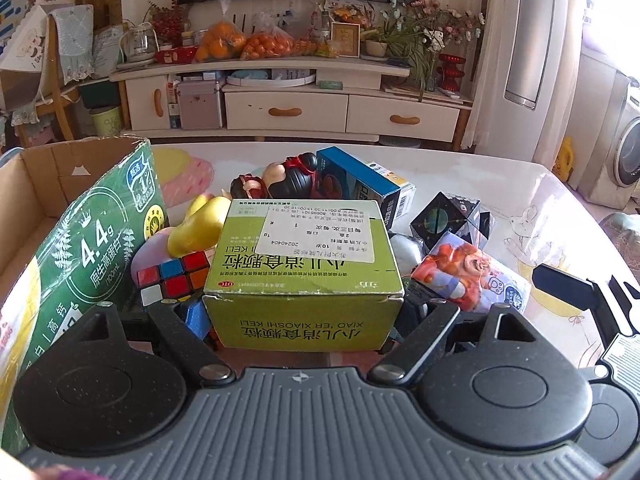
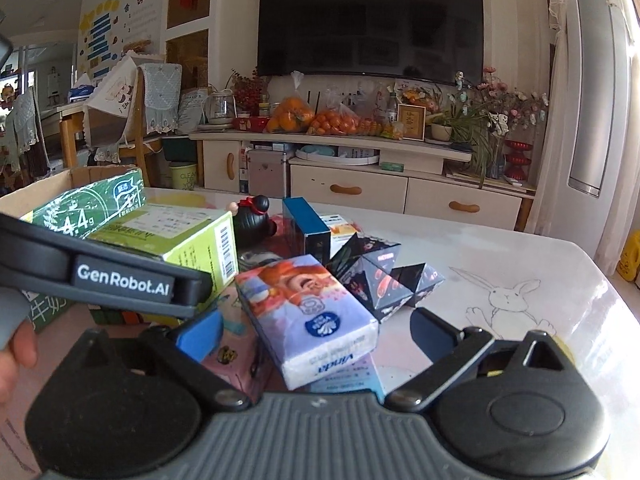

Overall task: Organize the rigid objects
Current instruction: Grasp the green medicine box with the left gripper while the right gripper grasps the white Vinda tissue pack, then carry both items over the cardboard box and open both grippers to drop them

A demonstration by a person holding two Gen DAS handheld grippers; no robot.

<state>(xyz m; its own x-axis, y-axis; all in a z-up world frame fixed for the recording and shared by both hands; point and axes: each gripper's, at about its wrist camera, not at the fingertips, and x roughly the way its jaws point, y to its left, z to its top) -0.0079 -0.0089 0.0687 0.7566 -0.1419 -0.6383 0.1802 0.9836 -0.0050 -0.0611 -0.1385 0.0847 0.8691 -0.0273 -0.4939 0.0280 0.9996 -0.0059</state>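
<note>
Bright daylight from the right — window glare, fisheye-bent edges, right-wrist view slightly soft

A home living room: television (image 2: pixel 370 24) over sideboard (image 2: pixel 360 176) (fruit-laden).

My right gripper (image 2: pixel 316 330) shows blue fingertip pads (image 2: pixel 200 334), black arms with silver pivot screws, a ribbed grey body; my left gripper (image 1: pixel 302 322) reads GenRobot.AI.
</note>
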